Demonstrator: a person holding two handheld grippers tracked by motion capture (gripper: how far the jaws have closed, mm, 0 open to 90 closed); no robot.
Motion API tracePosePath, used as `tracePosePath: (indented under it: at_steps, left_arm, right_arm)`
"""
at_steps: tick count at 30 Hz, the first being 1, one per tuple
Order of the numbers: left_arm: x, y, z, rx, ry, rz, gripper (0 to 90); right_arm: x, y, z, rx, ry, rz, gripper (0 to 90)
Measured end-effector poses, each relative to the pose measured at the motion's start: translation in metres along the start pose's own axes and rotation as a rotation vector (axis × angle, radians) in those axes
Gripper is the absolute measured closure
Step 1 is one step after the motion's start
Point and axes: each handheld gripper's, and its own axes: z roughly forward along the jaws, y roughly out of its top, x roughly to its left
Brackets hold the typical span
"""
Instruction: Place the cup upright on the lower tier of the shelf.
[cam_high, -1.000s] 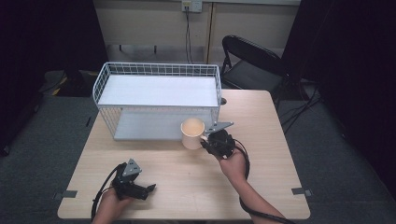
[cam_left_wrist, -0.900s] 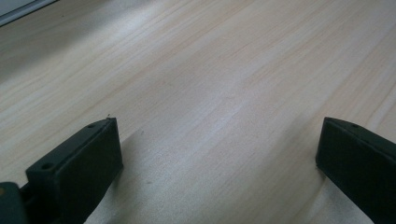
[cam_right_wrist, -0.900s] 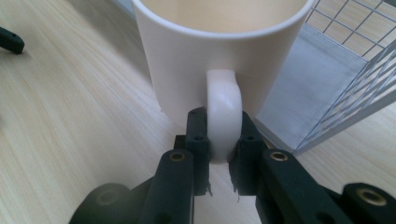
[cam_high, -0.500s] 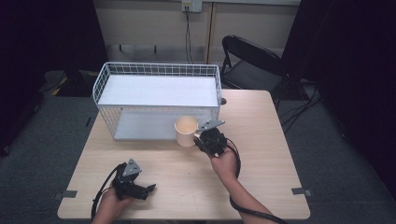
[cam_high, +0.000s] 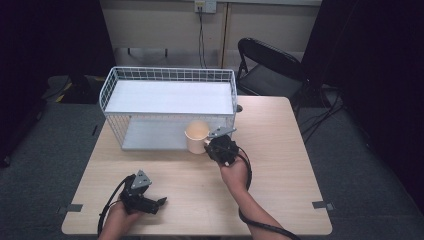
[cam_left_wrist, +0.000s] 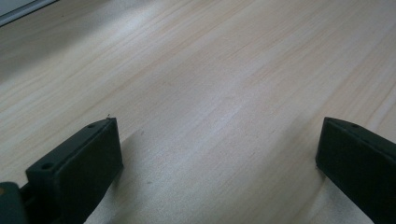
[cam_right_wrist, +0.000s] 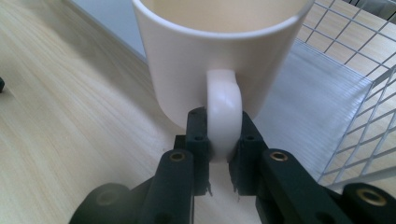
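Mug (cam_right_wrist: 219, 60) handle sits pinched between the right gripper (cam_right_wrist: 219, 140) jaws, at the wire rack's (cam_high: 170, 100) front right corner. Left gripper (cam_left_wrist: 219, 149) rests open near the table's (cam_high: 280, 175) front left corner. Held by the handle alone, the mug could swivel and knock the rack.

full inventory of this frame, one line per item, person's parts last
mug: 1, cream, on the table at the rack's open front, handle clamped by the right gripper
rack: 1, white wire, two shelves, far half of the table
table: 1, light wood, centre
chair: 1, black, behind the table's far right corner
tape marks: 2, grey, near the table's front corners
left gripper: 1, black, low over the table's front left, jaws wide apart, nothing between
right gripper: 1, black, beside the mug
hands: 2, one on each gripper
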Motion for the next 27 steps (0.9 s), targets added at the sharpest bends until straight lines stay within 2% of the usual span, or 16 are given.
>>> tracePosePath:
  at_steps: [27]
  left_arm:
    - [0.000,0.000,0.000,0.000,0.000,0.000,0.0]
  right_arm:
    - [0.007,0.002,0.024,-0.014,-0.049,0.024,80.3]
